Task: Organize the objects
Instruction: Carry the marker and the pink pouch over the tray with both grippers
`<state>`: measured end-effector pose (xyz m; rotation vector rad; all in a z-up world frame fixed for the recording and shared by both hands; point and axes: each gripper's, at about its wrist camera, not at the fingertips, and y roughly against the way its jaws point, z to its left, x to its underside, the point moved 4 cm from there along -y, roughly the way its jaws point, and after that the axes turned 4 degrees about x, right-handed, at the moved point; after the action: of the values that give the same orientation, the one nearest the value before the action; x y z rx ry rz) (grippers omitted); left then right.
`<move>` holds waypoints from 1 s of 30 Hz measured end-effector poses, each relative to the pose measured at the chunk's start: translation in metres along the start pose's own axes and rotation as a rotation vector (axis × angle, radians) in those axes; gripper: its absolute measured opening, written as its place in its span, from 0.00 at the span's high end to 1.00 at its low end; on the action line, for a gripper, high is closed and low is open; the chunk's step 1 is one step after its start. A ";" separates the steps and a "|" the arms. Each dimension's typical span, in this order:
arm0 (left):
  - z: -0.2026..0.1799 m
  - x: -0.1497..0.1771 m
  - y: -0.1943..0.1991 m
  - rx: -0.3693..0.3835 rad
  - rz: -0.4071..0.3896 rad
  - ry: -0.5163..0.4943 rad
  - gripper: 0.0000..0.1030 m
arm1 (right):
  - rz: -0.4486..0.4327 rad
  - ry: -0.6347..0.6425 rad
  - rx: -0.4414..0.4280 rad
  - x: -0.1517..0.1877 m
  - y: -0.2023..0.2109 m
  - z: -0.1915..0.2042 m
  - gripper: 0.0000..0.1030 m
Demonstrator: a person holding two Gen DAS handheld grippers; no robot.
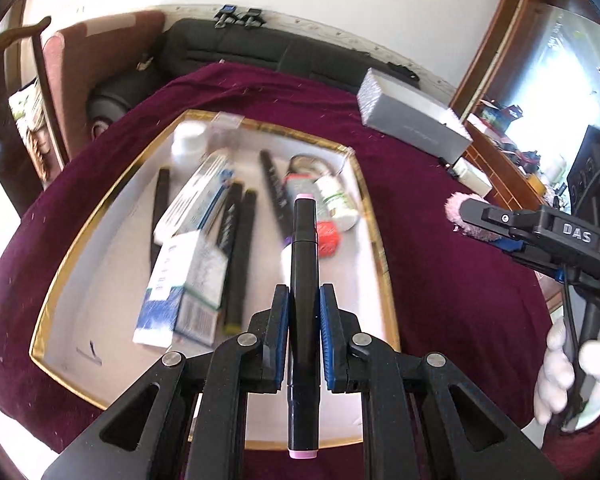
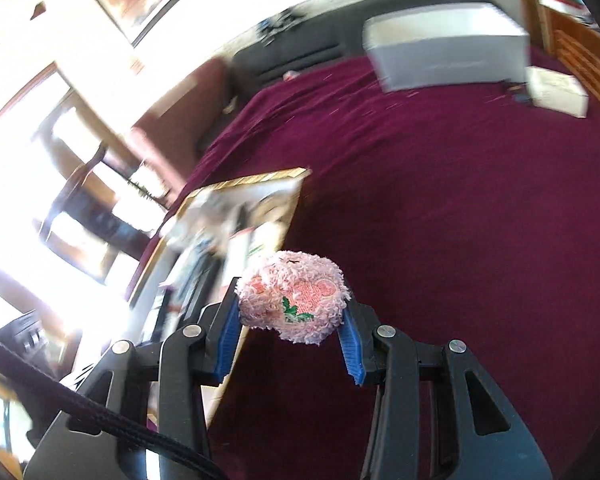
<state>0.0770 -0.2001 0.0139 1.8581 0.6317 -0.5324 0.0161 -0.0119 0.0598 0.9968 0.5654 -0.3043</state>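
A black marker (image 1: 304, 276) with pink ends is clamped between the pads of the left gripper (image 1: 304, 312). It is held above the near part of a white tray (image 1: 340, 420) with a gold rim, which lies on a dark red cloth (image 1: 440, 220). Other pens, small boxes and little bottles already lie in the tray. A fluffy pink toy (image 2: 294, 300) is squeezed by the right gripper (image 2: 292, 320), to the right of the tray and over the cloth.

The step in hand seems to be the carrying of both things to the tray. Next, the marker probably needs to be lowered onto a bare spot near the other pens and let go. The toy likely has to be brought left over the rim first.

Both grippers are tilted down and forward. A white-gloved hand (image 1: 572, 376) is seen on the right handle.
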 end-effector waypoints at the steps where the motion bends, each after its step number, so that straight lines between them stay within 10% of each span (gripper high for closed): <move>1: 0.005 0.004 0.000 0.000 0.004 0.007 0.89 | 0.016 0.010 -0.015 0.002 -0.006 0.008 0.59; 30: 0.035 0.009 -0.033 0.047 0.048 0.067 0.89 | 0.168 0.238 0.095 0.047 -0.078 0.080 0.59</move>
<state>0.0604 -0.2214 -0.0275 1.9374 0.6221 -0.4593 0.0406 -0.1207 0.0112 1.1740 0.6818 -0.0630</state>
